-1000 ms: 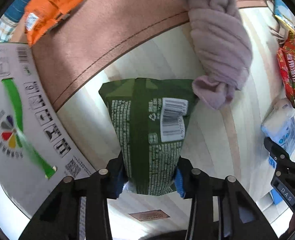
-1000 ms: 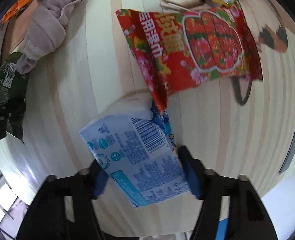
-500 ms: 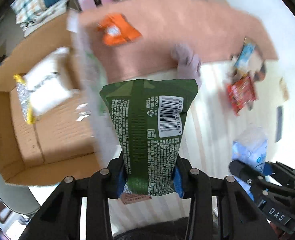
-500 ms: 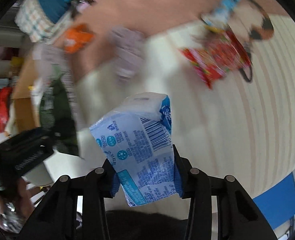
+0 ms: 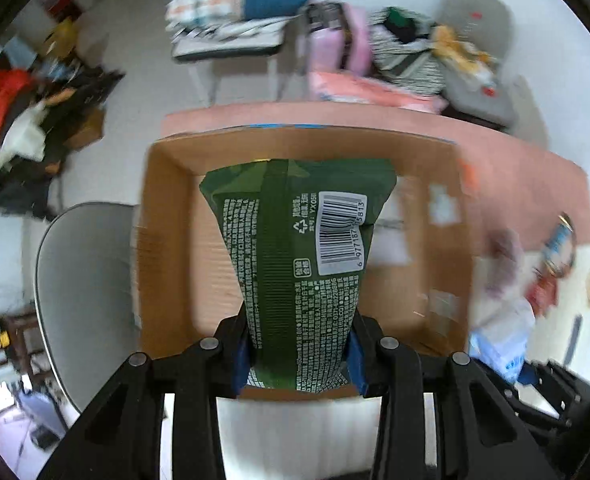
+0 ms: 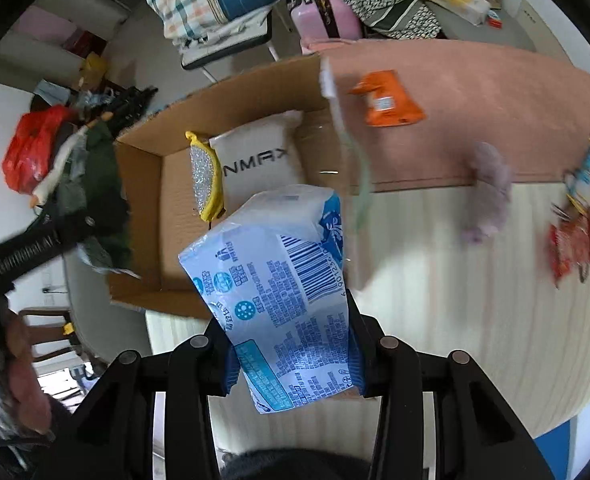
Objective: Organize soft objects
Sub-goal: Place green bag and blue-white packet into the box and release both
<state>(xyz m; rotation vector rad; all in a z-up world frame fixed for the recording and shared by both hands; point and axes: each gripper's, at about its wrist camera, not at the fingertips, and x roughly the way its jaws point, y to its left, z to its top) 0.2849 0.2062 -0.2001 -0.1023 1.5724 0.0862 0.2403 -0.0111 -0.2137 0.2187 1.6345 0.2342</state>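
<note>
Hanging from the left gripper point(image 5: 297, 360), whose jaws are clamped on its lower end, a dark green printed snack pouch with a white barcode label point(image 5: 295, 248) is poised directly above the open brown cardboard box point(image 5: 167, 248); the pinch at one end lets the rest dangle free, probably so that it drops flat once released. The right gripper point(image 6: 293, 364) is closed likewise on a light blue and white plastic-wrapped soft pack point(image 6: 279, 280); its jaws have just been tightening on the pack, which sits between the pads, and it hangs near the box's edge over the pale wooden tabletop point(image 6: 475, 280). Inside the box lie a white pillow-like packet with dark lettering point(image 6: 259, 160) and a yellow-rimmed, silvery sponge-like item point(image 6: 205, 176), side by side against one wall. An orange snack packet point(image 6: 387, 100) rests outside on the pinkish-brown mat point(image 6: 475, 112), and a mauve rolled cloth point(image 6: 489, 192), blurred, straddles the mat's edge; both appear still unsorted.
</note>
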